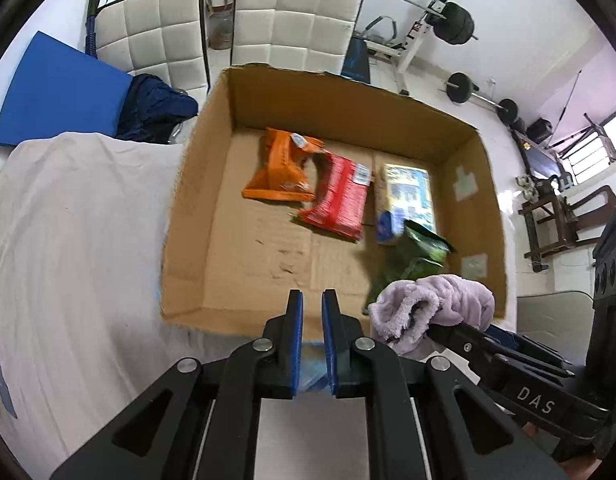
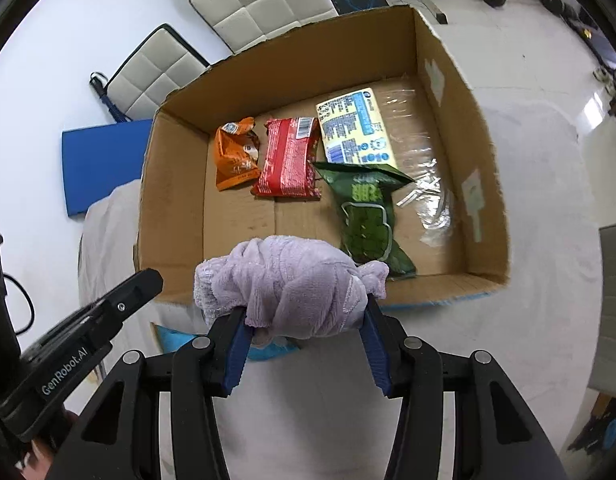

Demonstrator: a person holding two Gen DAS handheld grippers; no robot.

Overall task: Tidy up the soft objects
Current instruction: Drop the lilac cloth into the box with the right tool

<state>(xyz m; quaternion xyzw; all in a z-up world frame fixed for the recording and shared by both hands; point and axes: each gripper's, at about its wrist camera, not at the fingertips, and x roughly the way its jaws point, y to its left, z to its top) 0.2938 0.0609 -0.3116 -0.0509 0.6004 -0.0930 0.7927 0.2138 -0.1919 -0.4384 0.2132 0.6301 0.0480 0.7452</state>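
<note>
Right gripper (image 2: 308, 320) clamped on the bunched lilac towel (image 2: 292, 284), long axis running crosswise between the pads, hanging just above the cardboard box's (image 2: 176, 248) near wall. Left gripper (image 1: 311, 312) beside that wall, jaws a narrow gap apart, gripping nothing. Green packet (image 2: 367, 216) lies inside.

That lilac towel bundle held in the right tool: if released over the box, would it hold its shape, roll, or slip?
The lilac towel bulges and droops around the right tool, so it is likely floppy and would probably slump. Its fuzzy pile suggests grip, not slipperiness. It looks light and unlikely to roll far inside the cardboard box.
</note>
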